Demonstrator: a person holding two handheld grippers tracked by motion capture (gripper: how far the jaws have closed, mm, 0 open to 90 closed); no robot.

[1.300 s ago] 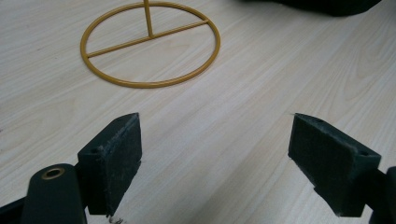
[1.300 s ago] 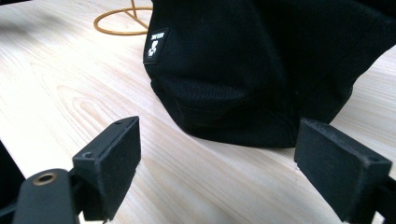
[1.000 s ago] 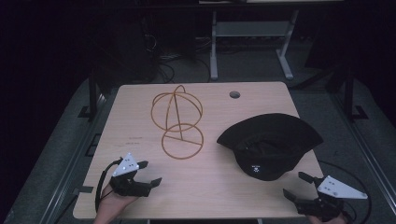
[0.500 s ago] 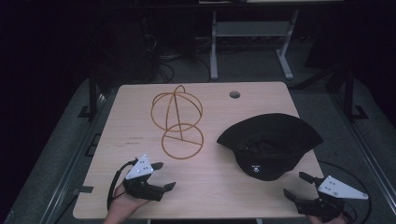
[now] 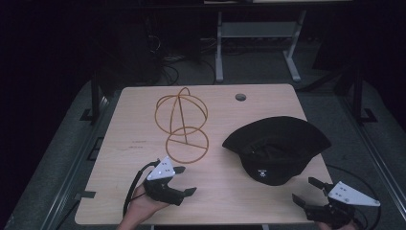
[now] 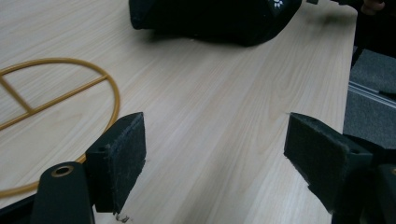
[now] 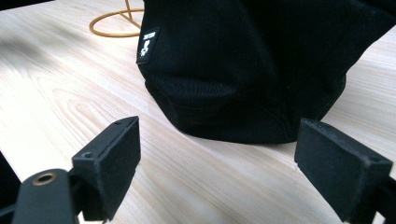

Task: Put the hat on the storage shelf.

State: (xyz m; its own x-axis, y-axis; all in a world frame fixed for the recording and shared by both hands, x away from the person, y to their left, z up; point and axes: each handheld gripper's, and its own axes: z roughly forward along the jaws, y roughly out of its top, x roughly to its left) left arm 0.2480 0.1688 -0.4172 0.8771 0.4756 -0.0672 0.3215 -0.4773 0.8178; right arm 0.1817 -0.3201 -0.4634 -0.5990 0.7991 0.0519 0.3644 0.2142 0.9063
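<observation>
A black bucket hat (image 5: 277,148) lies crown-down on the right half of the wooden table (image 5: 143,143), a small white label on its near side. A gold wire hat stand (image 5: 182,122) sits left of centre, its round base ring (image 6: 56,93) toward me. My left gripper (image 5: 186,180) hovers open just below that ring, aimed right toward the hat (image 6: 210,18), nothing between its pads. My right gripper (image 5: 303,189) is open at the table's front right corner, a short way from the hat (image 7: 243,70), which stands ahead of its empty jaws (image 7: 217,158).
A round cable hole (image 5: 240,97) marks the table's far edge. Dark floor, cables and a metal frame (image 5: 258,43) lie behind the table. Bare wood stretches between the two grippers along the front edge.
My left gripper has moved right from the front left corner to just below the stand's ring and turned toward the hat. The right gripper has stayed put.
</observation>
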